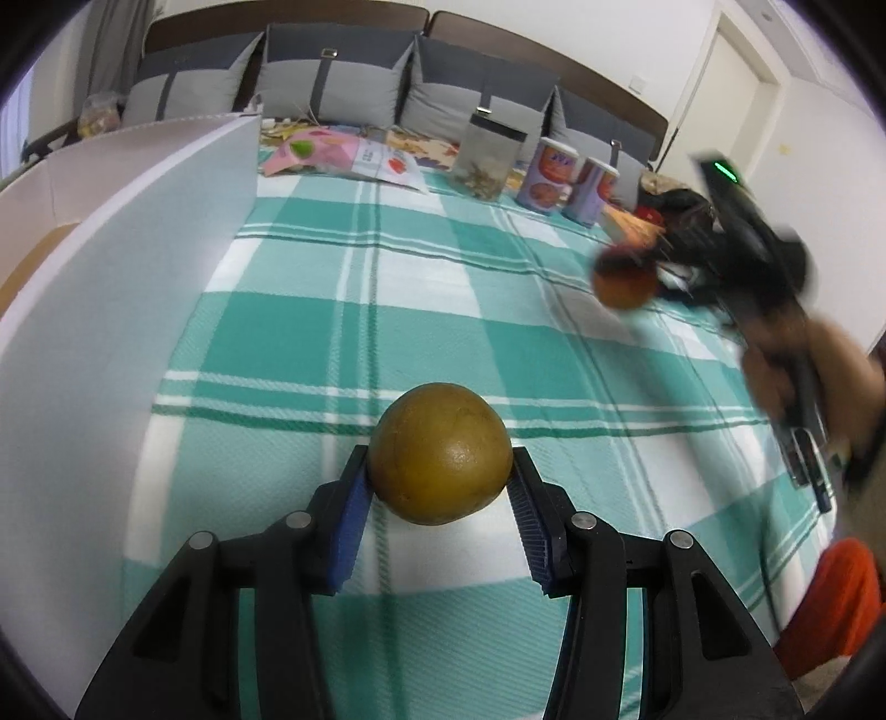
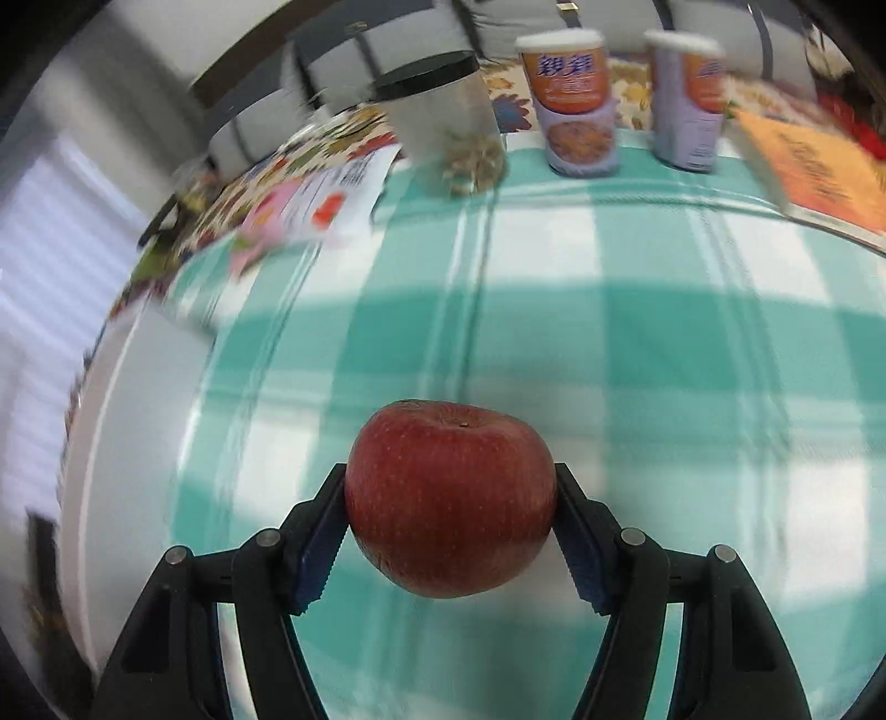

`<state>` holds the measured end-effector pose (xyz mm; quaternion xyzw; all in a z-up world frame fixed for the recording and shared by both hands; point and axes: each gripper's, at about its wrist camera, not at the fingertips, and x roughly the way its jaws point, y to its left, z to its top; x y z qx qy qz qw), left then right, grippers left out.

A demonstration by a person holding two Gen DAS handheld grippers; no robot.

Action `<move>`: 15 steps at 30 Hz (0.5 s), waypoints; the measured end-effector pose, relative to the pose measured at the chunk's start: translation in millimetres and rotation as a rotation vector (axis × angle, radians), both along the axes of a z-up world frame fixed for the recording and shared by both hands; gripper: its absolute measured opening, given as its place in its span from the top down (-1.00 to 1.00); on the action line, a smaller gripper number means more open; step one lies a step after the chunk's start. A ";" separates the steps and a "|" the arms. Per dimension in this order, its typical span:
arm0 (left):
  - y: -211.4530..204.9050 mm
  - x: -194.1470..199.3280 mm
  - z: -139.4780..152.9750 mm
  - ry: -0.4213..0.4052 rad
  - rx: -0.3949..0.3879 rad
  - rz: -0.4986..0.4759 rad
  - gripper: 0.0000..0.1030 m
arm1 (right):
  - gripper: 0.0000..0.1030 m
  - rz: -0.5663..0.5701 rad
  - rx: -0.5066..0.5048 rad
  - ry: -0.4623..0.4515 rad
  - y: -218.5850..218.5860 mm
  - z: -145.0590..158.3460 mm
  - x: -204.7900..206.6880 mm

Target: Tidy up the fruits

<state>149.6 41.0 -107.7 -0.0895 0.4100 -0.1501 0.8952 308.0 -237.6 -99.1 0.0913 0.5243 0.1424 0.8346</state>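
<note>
Left hand-held gripper (image 1: pixel 440 487) clamps the brown-green fruit (image 1: pixel 440 453); right hand-held gripper (image 2: pixel 449 518) clamps the red apple (image 2: pixel 449 501), both at mid-girth, likely preventing roll-out.

Grey cushions (image 1: pixel 338 83) line a sofa (dark-framed) below white walls (image 1: pixel 609 50).

Black tools (image 1: pixel 440 487), blue ribbed pads (image 1: pixel 350 520), silver screws

Far on the bed (image 2: pixel 554 266), a jar (image 2: pixel 443 119) stands left of two cans (image 2: pixel 576 99); a booklet (image 2: pixel 819 171) lies right, a board (image 1: pixel 127 266) stands left.
</note>
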 end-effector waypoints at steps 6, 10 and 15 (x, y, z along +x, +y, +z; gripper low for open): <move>-12.3 -17.0 11.0 -0.012 0.011 -0.009 0.03 | -0.34 -0.064 -0.022 -0.074 -25.9 1.6 -111.2; -18.4 -27.6 14.6 -0.009 0.009 0.000 0.03 | -0.34 -0.074 -0.051 -0.093 -11.9 -14.2 -131.7; -16.3 -37.5 13.6 -0.013 0.014 0.039 0.03 | -0.35 -0.037 -0.151 -0.196 8.7 -21.6 -145.9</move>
